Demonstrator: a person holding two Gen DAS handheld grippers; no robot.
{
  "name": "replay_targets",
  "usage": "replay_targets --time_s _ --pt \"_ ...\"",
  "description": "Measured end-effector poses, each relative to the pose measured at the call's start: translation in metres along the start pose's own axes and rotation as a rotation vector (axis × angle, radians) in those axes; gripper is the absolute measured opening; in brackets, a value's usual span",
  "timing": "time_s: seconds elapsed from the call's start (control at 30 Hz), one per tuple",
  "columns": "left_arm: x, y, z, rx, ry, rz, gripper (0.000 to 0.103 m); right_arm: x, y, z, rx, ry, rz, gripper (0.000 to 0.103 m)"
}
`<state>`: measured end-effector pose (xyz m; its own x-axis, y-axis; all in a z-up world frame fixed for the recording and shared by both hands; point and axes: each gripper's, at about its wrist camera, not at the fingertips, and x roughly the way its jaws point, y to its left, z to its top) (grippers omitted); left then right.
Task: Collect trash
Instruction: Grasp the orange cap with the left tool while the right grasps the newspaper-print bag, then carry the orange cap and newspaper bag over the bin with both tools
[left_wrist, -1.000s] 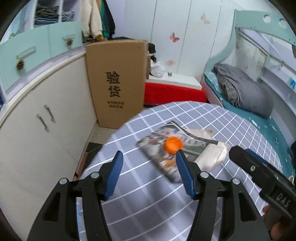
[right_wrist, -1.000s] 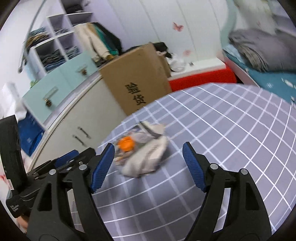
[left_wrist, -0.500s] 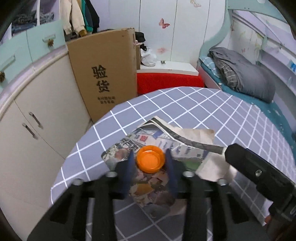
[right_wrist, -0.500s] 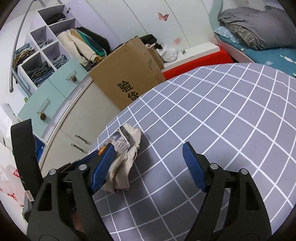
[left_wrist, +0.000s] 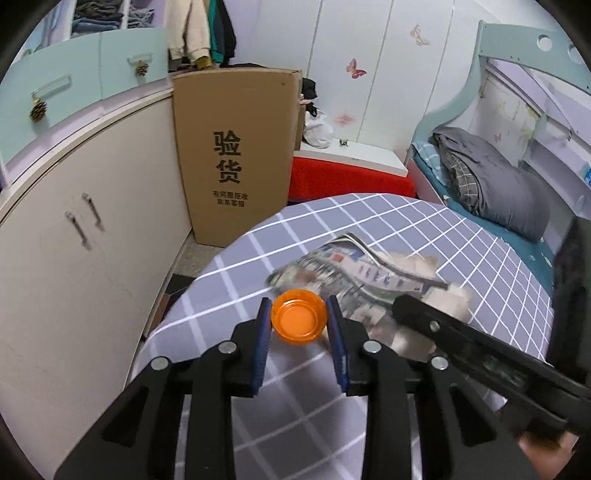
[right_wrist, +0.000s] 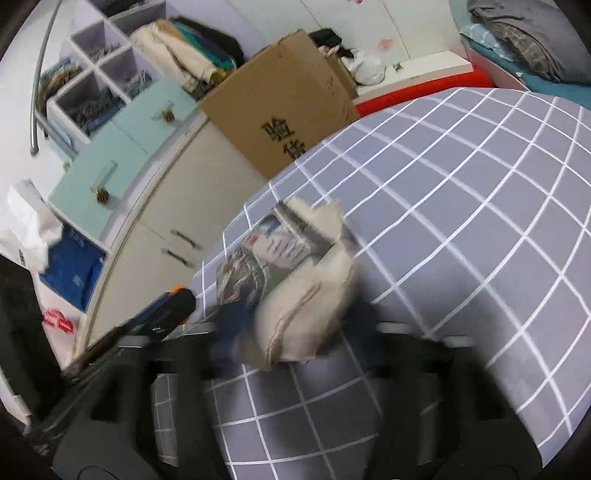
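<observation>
Trash on the checked table (left_wrist: 424, 218) sits near its left edge: an orange bottle cap (left_wrist: 299, 322) and a crumpled newspaper wad (right_wrist: 295, 280). The left gripper (left_wrist: 298, 325) pinches the cap between its blue pads, lifted just clear of the paper, likely so the small piece travels separately. The right gripper (right_wrist: 295, 325) is badly blurred; its fingers flank the wad's near end, but whether they clamp it cannot be told. A tall cardboard box (left_wrist: 236, 155) stands beyond the table's far-left edge.
</observation>
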<state>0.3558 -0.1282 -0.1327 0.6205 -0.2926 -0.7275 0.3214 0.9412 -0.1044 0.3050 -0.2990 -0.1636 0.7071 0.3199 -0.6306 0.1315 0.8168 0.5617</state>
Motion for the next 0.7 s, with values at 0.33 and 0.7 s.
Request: replay_targets --time_s 0.33,0.7 --pt "-0.089 0.062 -0.026 -0.096 -0.127 0.052 0.029 -0.053 0.096 -0.025 -0.282 -0.161 0.022 0.012" --pt "-0.160 0.167 -0.096 -0.256 -0.191 0.276 0.029 -0.032 0.222 -0.102 -0.491 -0.079 0.175 0.012"
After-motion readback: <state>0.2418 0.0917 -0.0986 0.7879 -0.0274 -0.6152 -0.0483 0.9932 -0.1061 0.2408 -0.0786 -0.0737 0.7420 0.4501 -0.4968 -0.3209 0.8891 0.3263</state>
